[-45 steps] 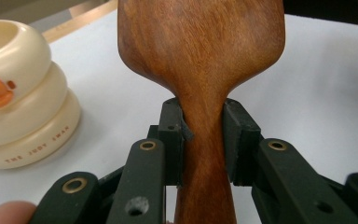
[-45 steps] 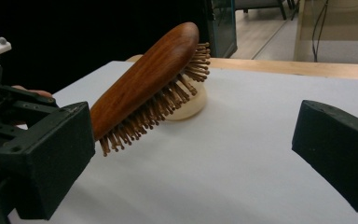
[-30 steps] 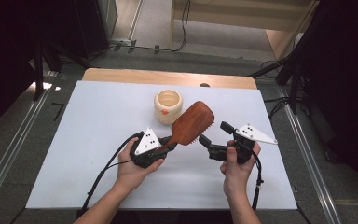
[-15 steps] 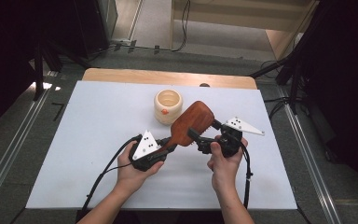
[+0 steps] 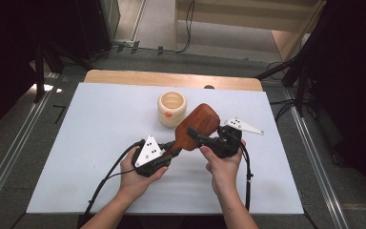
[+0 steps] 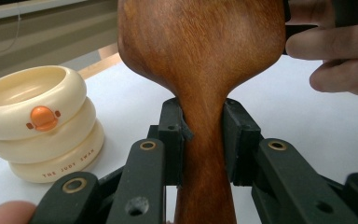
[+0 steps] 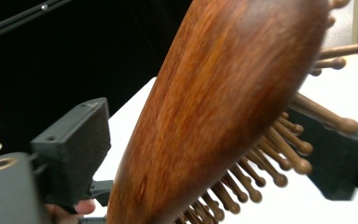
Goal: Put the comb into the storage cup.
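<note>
A dark wooden hairbrush (image 5: 198, 125) is held above the white table, its oval head raised toward the far right. My left gripper (image 5: 173, 146) is shut on the brush's narrow handle (image 6: 204, 154), one pad on each side of the neck. My right gripper (image 5: 196, 136) stands open around the brush head (image 7: 223, 102). One of its jaws is off the smooth back and the other is among the wooden bristles (image 7: 279, 154). In the left gripper view, the fingers of the person's right hand (image 6: 335, 51) show beside the head.
A cream cup shaped like stacked rings (image 5: 171, 109), with a small orange mark (image 6: 43, 117), stands just behind the brush. The white table top (image 5: 100, 124) stretches out to the left. A wooden strip (image 5: 171, 78) runs along the table's far edge. Cables trail from both grippers toward the front edge.
My right gripper has moved left from beside the brush to straddle its head. The left gripper has kept its hold on the handle and barely moved.
</note>
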{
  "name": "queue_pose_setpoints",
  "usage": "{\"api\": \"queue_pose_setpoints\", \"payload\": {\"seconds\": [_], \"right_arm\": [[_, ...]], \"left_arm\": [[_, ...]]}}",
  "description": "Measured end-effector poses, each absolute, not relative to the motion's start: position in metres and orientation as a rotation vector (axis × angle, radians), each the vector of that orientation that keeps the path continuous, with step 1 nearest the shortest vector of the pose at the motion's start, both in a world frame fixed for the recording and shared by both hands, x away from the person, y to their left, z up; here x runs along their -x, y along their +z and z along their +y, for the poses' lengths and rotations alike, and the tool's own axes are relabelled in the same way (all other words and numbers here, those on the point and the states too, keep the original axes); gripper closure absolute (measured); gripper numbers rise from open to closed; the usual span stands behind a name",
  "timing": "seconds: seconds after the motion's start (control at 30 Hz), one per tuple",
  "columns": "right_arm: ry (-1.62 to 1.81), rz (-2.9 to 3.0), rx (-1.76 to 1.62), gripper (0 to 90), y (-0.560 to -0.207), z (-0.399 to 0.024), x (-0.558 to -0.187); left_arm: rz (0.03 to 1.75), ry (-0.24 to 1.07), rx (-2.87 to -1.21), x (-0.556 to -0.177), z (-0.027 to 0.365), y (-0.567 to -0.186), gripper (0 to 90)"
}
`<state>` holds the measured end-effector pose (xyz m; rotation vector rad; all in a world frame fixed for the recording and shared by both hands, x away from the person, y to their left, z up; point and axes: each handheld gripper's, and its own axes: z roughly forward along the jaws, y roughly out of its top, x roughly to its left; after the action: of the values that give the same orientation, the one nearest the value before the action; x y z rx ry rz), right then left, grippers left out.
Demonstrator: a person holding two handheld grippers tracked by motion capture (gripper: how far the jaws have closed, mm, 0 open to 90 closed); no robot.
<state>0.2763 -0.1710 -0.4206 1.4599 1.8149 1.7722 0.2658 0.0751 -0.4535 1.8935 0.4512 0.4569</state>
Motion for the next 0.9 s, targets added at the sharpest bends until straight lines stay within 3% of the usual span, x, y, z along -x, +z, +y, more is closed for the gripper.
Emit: {"api": "queue_pose_setpoints", "payload": {"seconds": [0.3, 0.9], "right_arm": [[1.818, 1.828, -1.504, 28.7, -0.4234, -0.1695, -0.2797], [1.971, 1.874, -1.401, 49.2, -0.4235, -0.1682, -0.2762]], "left_arm": [[0.446, 0.471, -1.880, -0.2645, 0.0724, -0.4554, 72.6], [0.451, 0.427, -1.853, -0.2682, 0.0725, -0.4605, 70.1]]}}
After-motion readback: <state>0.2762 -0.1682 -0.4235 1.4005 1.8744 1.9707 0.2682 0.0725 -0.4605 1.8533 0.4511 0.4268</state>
